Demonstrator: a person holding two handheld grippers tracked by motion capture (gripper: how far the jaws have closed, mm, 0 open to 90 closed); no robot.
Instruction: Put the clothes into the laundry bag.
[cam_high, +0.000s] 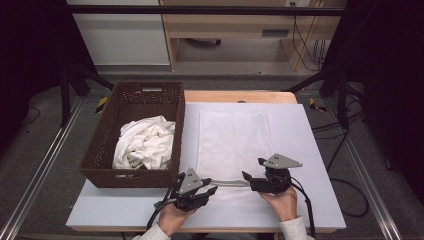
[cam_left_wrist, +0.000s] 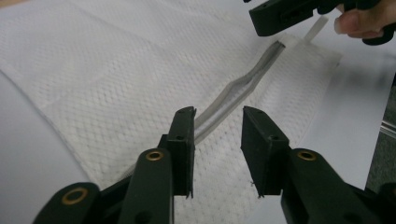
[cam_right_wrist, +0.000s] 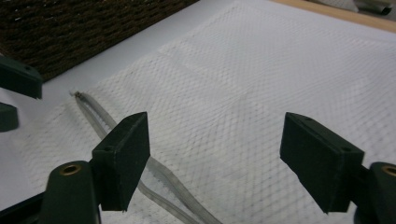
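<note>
A white board (cam_high: 310, 150) covers the table (cam_high: 240, 96), whose wooden edge shows beyond the board's far side. A flat white mesh bag (cam_high: 232, 145) lies on the board's middle. Just left of the bag stands a brown basket (cam_high: 100, 150), which rests on the board's left part and holds crumpled white cloth (cam_high: 145, 142).

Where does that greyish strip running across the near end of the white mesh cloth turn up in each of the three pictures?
High view: the grey strip lies low in the middle, between the two grippers.
Left gripper view: it slants from between the black jaws up toward the upper right.
Right gripper view: it runs from centre-left down past the left jaw to the bottom.
Shared landmark: the white mesh cloth under it.
</note>
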